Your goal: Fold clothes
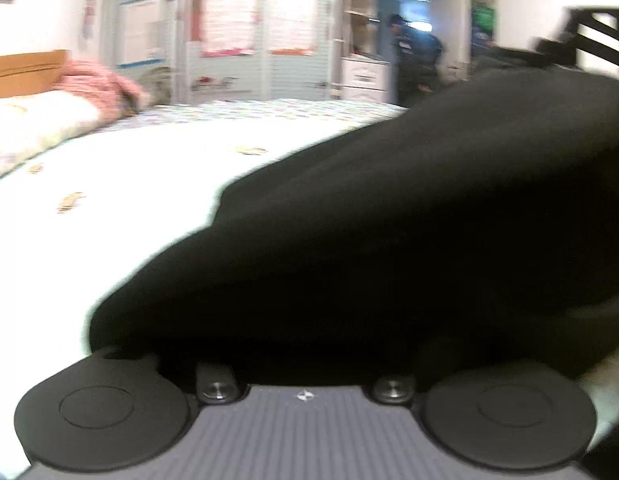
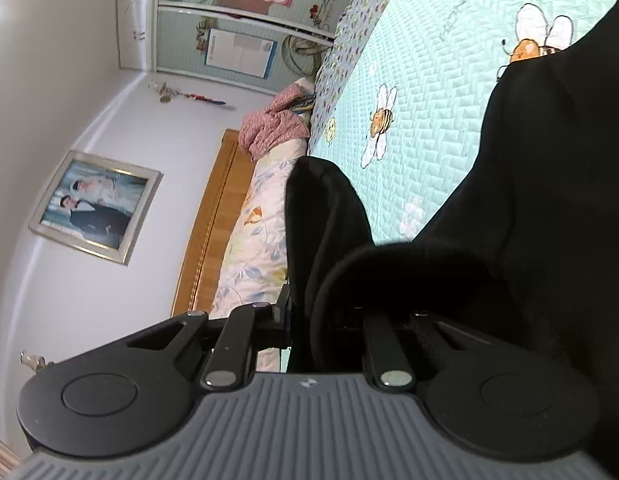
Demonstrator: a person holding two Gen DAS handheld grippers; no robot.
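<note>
A black garment (image 1: 389, 220) lies on the pale bee-print bedspread (image 1: 109, 208) and rises to fill the middle and right of the left wrist view. My left gripper (image 1: 305, 344) is buried in its near edge. The cloth hides the fingers and bunches right at the jaws, so it looks gripped. In the right wrist view, rolled on its side, my right gripper (image 2: 329, 300) is shut on a bunched fold of the same black garment (image 2: 549, 200). A loose flap of the garment stands beside the jaws over the bedspread (image 2: 429, 120).
A pink cloth heap (image 1: 97, 84) and a floral quilt roll (image 2: 253, 240) lie by the wooden headboard (image 2: 213, 224). Wardrobe doors (image 1: 237, 40) stand beyond the bed. A person (image 1: 413, 64) stands in the doorway. A framed photo (image 2: 93, 208) hangs on the wall.
</note>
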